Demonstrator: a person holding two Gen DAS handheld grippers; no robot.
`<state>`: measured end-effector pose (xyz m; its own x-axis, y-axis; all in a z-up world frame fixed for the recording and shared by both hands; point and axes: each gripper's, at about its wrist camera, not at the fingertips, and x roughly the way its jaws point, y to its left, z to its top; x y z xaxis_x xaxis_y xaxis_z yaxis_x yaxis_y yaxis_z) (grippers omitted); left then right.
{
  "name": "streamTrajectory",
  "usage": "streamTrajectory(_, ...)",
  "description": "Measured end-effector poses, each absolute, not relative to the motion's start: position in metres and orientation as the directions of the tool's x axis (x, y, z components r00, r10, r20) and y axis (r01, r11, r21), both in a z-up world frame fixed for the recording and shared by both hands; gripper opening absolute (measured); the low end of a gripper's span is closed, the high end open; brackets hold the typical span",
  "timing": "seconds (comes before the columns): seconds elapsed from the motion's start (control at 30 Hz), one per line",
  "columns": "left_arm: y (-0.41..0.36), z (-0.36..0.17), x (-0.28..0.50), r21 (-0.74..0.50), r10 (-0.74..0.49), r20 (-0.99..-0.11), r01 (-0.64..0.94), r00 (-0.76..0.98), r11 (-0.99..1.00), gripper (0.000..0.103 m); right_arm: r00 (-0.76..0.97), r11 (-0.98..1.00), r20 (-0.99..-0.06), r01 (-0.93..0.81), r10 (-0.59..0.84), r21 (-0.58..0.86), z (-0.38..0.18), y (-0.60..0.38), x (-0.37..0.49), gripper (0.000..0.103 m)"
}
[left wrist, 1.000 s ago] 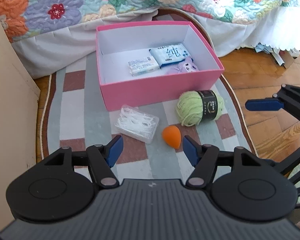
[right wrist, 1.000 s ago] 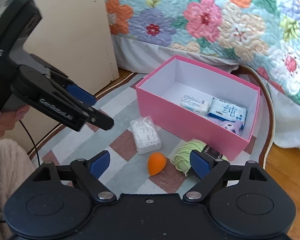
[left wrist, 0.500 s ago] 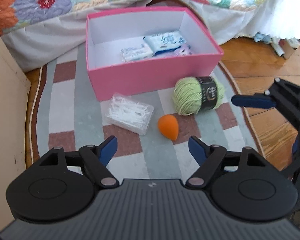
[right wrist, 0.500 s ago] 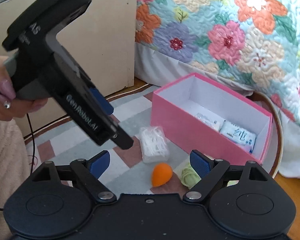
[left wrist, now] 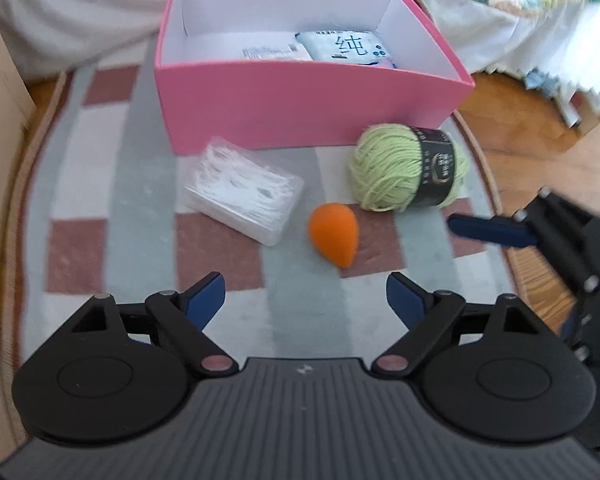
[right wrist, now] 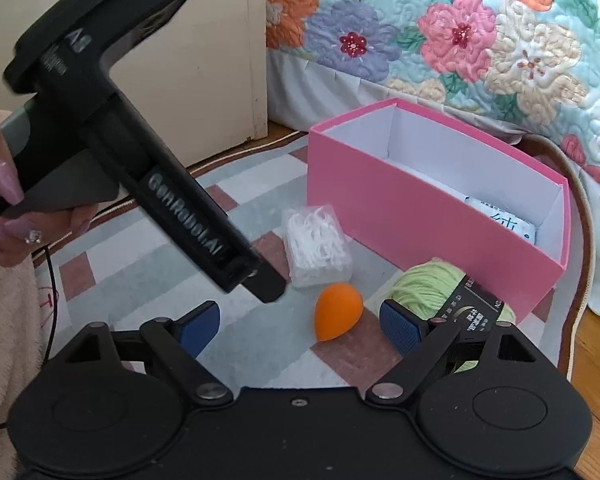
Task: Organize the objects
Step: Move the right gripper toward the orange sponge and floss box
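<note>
Three loose items lie on the checked rug [left wrist: 100, 184] in front of an open pink box [left wrist: 300, 100]: a clear case of floss picks [left wrist: 244, 196] just beside the box's front wall, an orange makeup sponge [left wrist: 334, 234] a little farther out from that wall, and a ball of green yarn [left wrist: 404, 168] near the box's front right corner. Inside the box, tissue packs [left wrist: 340, 46] already rest against the far wall.

The left tongs [left wrist: 304, 300] hover in front of the box, above the rug, jaws opening with nothing between them; the sponge sits just ahead of the gap. The right tongs [right wrist: 300, 322] are spread wide and empty, the sponge and the yarn's edge lying ahead of them in front of the box. A hand [right wrist: 8, 208] grips the left tool's handle.

Both tongs appear aimed at the same patch in front of the box, so the likeliest trouble is a clash of tools over the sponge. The egg-shaped sponge could also squirt or roll out of a pinch, and the soft yarn may snag or unwind if caught by a strand.
</note>
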<state>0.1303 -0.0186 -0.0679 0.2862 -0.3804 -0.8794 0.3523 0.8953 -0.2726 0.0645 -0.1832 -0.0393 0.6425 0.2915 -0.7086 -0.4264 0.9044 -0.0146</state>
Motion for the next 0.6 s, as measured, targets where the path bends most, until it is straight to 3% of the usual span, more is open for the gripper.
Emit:
streamTrajectory(0.23, -0.015, -0.081, 0.133, -0.355, -0.433, -0.855, 0.287, 0.286, 0.890, 0.090, 0.687, 0.885, -0.703, -0.428, 0.185, -0.185, -0.054, -0.168, 0.063, 0.090)
streamTrajectory(0.6, -0.014, -0.103, 0.142, -0.377, -0.448, -0.850, 0.272, 0.279, 0.885, 0.089, 0.608, 0.917, -0.780, -0.379, 0.147, -0.122, -0.082, -0.168, 0.090, 0.090)
